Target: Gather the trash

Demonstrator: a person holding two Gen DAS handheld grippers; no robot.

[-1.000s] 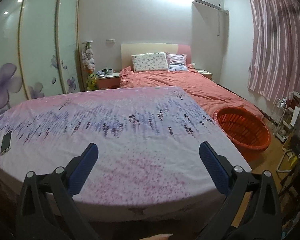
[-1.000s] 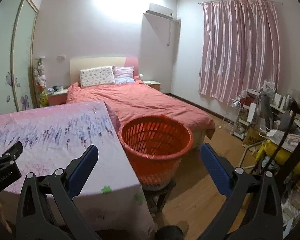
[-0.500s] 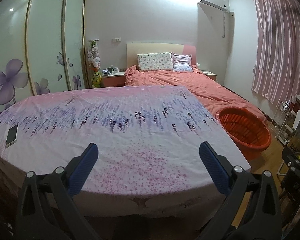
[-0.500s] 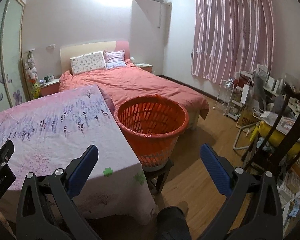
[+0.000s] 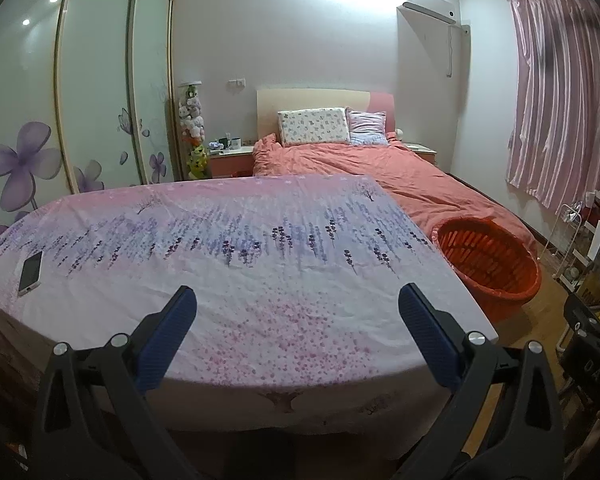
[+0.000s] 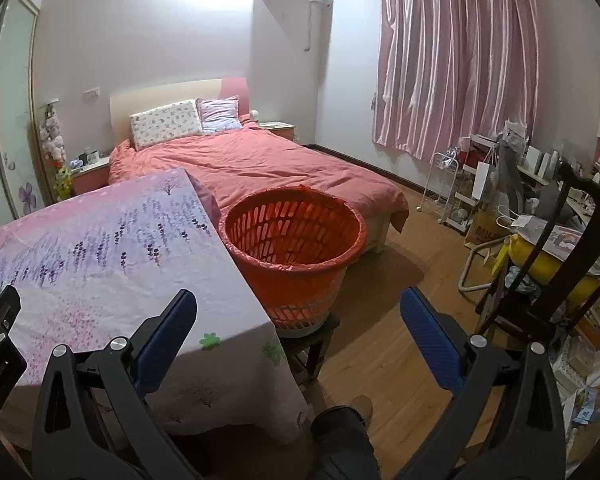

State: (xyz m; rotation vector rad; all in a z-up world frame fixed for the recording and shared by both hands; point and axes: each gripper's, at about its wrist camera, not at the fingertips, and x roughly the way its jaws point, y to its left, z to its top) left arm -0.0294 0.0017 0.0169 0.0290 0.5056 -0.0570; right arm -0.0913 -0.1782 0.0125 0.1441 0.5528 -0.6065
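An orange slatted basket (image 6: 294,240) lined with an orange bag stands on a low stool right of the table; the left wrist view shows the basket (image 5: 486,258) too. My left gripper (image 5: 296,300) is open over the near edge of the table with the pink and purple flowered cloth (image 5: 236,264), nothing between its blue pads. My right gripper (image 6: 298,300) is open too, held above the table's right corner and in front of the basket. I see no trash on the cloth.
A white phone (image 5: 31,272) lies at the cloth's left edge. Behind stands a bed (image 6: 268,164) with a salmon cover. A dark chair (image 6: 556,264) and cluttered shelves fill the right. A person's leg and shoe (image 6: 348,428) show on the wooden floor.
Both grippers have pulled back and lifted a little, so more of the table and floor shows. The right view has swung left. Both stay open.
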